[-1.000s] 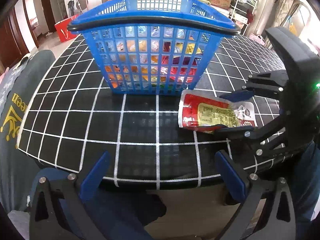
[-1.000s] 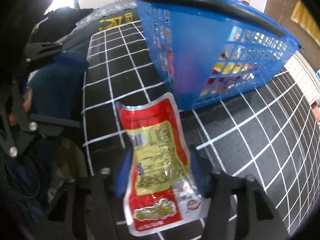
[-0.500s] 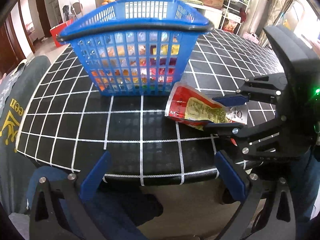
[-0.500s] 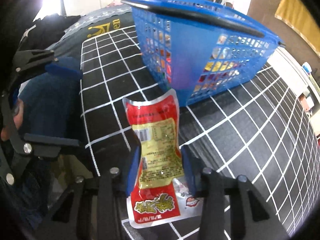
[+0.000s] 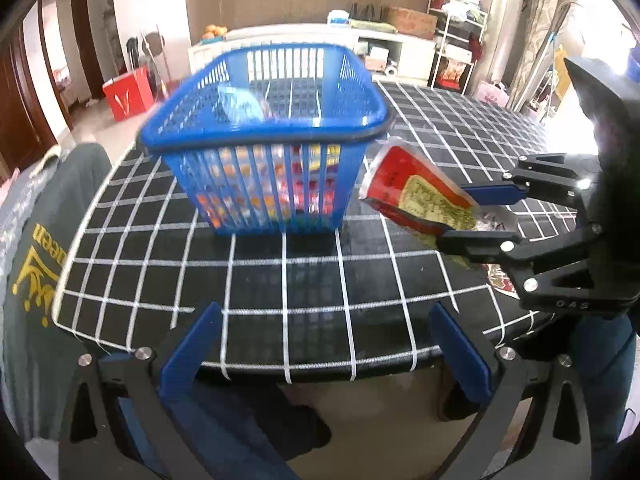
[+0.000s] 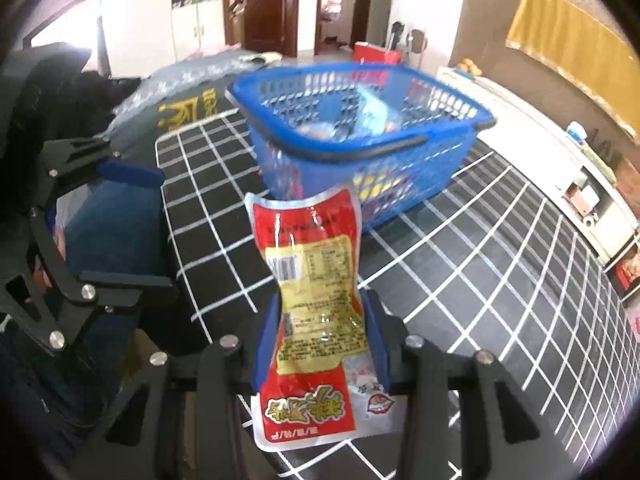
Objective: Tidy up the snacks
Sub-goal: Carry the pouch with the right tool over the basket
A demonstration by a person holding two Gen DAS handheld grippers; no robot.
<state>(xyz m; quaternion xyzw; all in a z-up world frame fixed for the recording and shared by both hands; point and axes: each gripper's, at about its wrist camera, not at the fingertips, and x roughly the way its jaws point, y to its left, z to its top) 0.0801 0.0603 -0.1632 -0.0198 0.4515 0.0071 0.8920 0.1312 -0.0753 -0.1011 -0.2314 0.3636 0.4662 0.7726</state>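
The right hand-held gripper (image 6: pixel 322 340) is clamped on the red snack packet (image 6: pixel 310 280), held above the table (image 5: pixel 312 280) just beside the blue basket (image 5: pixel 264 120). The left hand-held gripper (image 5: pixel 324 344) hangs apart (holding nothing). The limp packet could catch on the basket's rim and fall outside.

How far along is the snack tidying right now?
Partly done: the blue basket on the checked table already holds several colourful snacks. In hand: the right gripper is shut on a red snack packet, lifted off the table and pointing at the basket. Left: drop that packet in. The left gripper is open and holds nothing. No other loose snacks show on the table.
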